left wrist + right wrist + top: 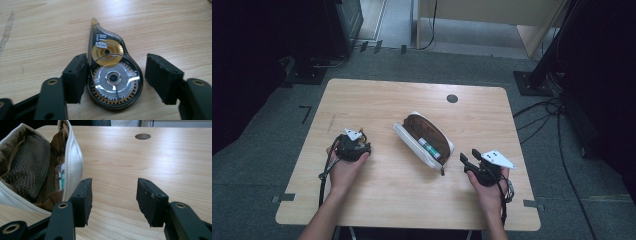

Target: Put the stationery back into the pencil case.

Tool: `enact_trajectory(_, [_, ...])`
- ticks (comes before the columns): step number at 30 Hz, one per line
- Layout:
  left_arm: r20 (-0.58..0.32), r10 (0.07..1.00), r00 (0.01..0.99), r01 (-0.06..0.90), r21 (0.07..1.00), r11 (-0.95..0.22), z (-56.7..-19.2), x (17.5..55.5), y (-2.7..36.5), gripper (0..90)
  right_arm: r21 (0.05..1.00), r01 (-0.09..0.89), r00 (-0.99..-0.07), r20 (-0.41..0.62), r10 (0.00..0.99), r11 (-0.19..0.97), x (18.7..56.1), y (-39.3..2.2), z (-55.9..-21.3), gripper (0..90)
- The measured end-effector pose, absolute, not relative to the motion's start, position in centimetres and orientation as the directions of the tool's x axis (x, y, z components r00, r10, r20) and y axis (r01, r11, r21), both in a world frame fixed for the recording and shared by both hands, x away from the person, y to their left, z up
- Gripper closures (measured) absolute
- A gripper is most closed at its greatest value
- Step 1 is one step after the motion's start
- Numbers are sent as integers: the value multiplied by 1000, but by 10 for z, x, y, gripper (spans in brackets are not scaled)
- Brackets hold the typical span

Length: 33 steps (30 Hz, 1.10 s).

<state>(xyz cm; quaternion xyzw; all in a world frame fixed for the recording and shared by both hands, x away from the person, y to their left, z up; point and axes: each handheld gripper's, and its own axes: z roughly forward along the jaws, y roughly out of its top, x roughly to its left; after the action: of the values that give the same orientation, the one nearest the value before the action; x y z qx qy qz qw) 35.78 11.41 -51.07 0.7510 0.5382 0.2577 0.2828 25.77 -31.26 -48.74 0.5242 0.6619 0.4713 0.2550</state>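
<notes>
A clear, dark correction tape dispenser [113, 77] with gold wheels lies flat on the wooden table [382, 100], its tip pointing away. My left gripper [116, 62] straddles it: the left pad [76, 77] touches its edge, while a gap separates it from the right pad [161, 77]. In the high view the left gripper [354, 145] points down at the table's left side. A white pencil pouch [424, 139] with brown lining lies unzipped in the middle, holding a green-and-white tube [429, 148]. My right gripper [469, 156] stands open and empty just right of the pouch [72, 162].
A round cable hole [452, 98] sits near the table's far edge, also visible as the hole [142, 136] in the right gripper view. Cables and black stands [537, 75] surround the table on the grey floor. Bare wood stretches on both sides of the pouch.
</notes>
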Motion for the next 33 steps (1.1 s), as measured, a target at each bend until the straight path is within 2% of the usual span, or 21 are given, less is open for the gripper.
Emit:
enact_trajectory(12, [55,932,358,650,702,-291,-510,351,116,421,885,466,-333,161,929,14,254,-311,-494,468])
enact_trajectory(28, [-1,868,497,608,713,-348,-510,309,102,420,874,485,-377,161,912,46,239,-302,-508,445])
enact_trajectory(33, [-6,829,559,578,720,-384,-509,295,96,421,872,484,-429,162,889,75,234,-298,-512,467])
